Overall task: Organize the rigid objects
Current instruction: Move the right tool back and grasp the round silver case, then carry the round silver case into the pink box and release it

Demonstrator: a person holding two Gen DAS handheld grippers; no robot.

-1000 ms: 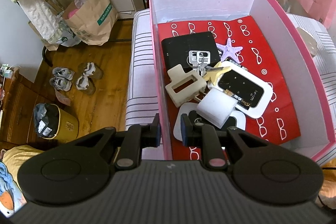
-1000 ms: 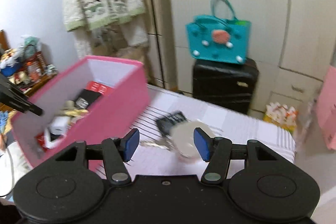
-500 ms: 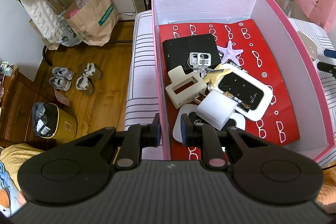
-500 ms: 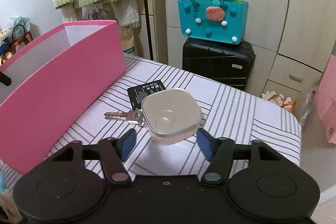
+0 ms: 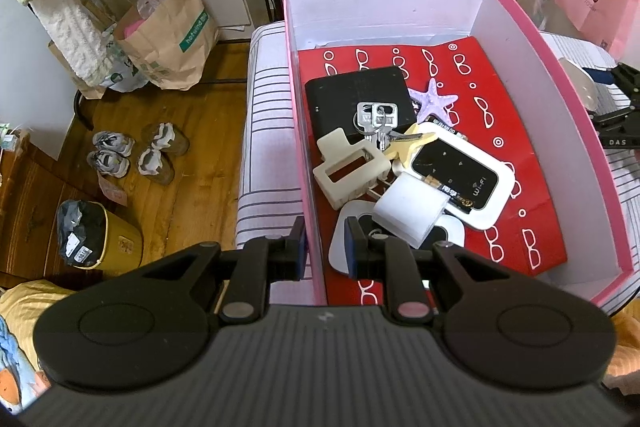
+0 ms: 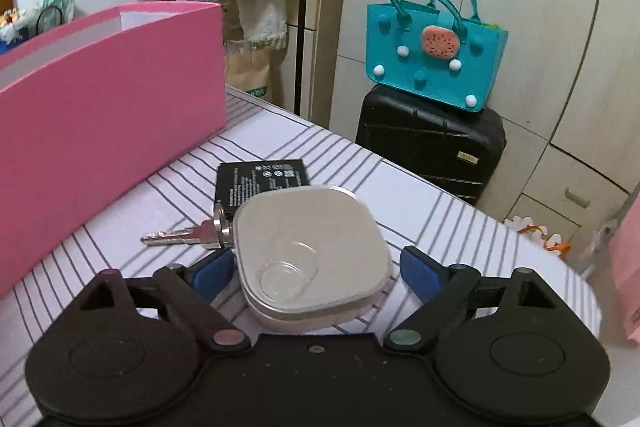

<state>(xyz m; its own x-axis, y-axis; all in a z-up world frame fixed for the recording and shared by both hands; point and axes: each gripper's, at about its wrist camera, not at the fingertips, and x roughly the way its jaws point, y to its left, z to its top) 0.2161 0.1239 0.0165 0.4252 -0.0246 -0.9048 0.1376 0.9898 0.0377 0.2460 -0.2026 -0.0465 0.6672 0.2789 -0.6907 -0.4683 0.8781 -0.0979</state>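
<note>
**Right gripper down over the case, jaws spreading**

In the last second I've brought the right gripper (image 6: pixel 316 269) from up in the air, looking at the room, down onto the striped bed (image 6: pixel 460 227). The square case (image 6: pixel 308 247) now sits between its fingers. Jaws are opening, nearly full width; the left pad looks just beside the case's edge, the right pad stands clear. No grip yet. My read: this is the pre-grasp for the next item going into the pink box (image 6: pixel 112 99).

Left gripper (image 5: pixel 324 247) hasn't budged. Jaws nearly closed, straddling the box's near wall (image 5: pixel 310 187), likely steadying it; I can't tell whether the pads actually press on it.

Case orientation: lying flat, clear lid with a round dimple facing up. It's roughly square with rounded corners, so no real long axis; one corner points toward the camera. It overlaps a black battery (image 6: pixel 260 183), and a key (image 6: pixel 176 237) lies touching its left edge.
</note>
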